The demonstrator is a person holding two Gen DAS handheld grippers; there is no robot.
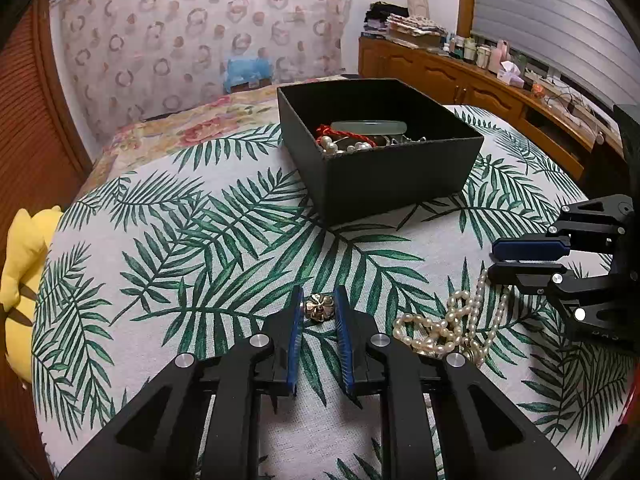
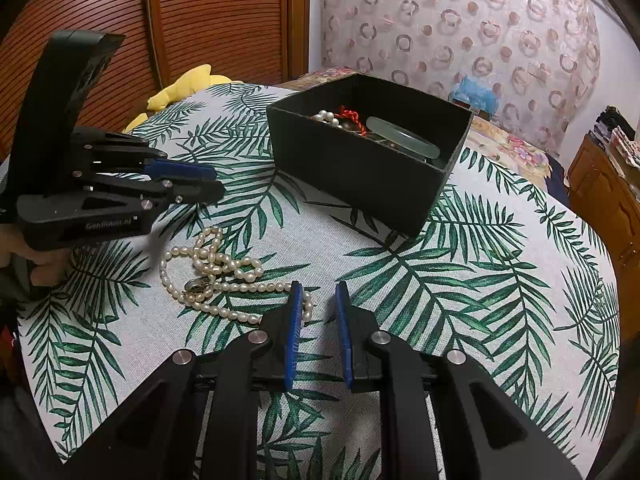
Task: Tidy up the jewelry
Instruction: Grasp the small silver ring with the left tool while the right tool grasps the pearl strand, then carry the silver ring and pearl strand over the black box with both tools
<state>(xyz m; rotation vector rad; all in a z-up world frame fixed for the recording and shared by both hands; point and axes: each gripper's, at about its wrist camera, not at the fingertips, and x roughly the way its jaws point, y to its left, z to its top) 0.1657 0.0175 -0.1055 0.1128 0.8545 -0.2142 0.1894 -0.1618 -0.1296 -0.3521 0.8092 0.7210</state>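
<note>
Here the left gripper [image 1: 318,304], at lower centre of its own view, is standing with blue pads narrowed around a small gold flower-shaped ornament [image 1: 319,305] lying on the leaf-print cloth [image 1: 200,240]; the pads are sitting just beside it on each side, and whether they are actually pressing it cannot be told. To its right a tangled pearl necklace [image 1: 448,328] is lying on the cloth. The right gripper [image 2: 318,300], at lower centre of its view, is showing a narrow gap with nothing between the pads; one strand of the necklace [image 2: 216,276] is running against the outer side of its left pad. Further up, at upper centre of both views, the black box [image 1: 384,176] is sitting on the cloth, holding pearls, a red cord and a pale green bangle [image 1: 368,126].
</note>
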